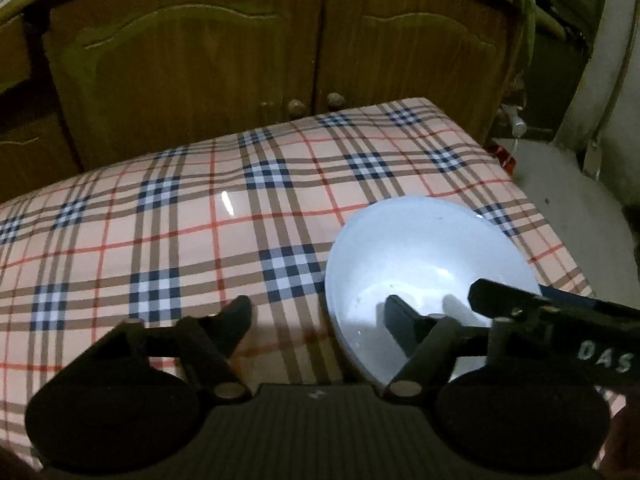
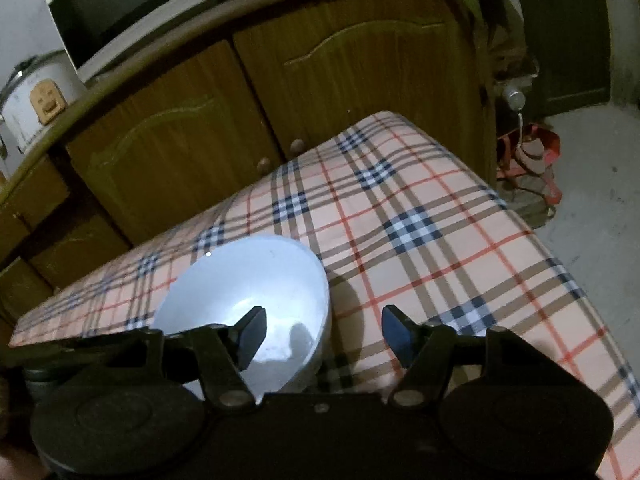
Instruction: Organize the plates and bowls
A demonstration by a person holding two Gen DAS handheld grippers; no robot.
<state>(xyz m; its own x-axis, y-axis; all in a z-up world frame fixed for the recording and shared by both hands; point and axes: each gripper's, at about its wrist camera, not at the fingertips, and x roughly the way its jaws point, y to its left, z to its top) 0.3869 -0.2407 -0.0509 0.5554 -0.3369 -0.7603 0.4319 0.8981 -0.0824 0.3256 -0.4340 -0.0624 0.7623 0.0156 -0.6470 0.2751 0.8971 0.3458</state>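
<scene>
A white bowl (image 1: 420, 256) sits on the checked tablecloth (image 1: 160, 240) near the table's right edge. My left gripper (image 1: 318, 314) is open astride the bowl's near left rim. Its right fingertip is inside the bowl and its left one is over the cloth, with the pads clear of the wall. In the right wrist view the same bowl (image 2: 240, 280) is at lower left. My right gripper (image 2: 324, 330) is open astride its right wall, left fingertip inside and right fingertip outside. One of the right gripper's fingers (image 1: 504, 300) shows over the bowl's right rim.
A wooden cabinet (image 1: 240, 60) with two knobbed doors stands right behind the table. A microwave (image 2: 132, 4) and a white rice cooker (image 2: 36, 100) sit on top of it. A red bag (image 2: 536, 160) lies on the grey floor (image 2: 600, 200) past the table's right edge.
</scene>
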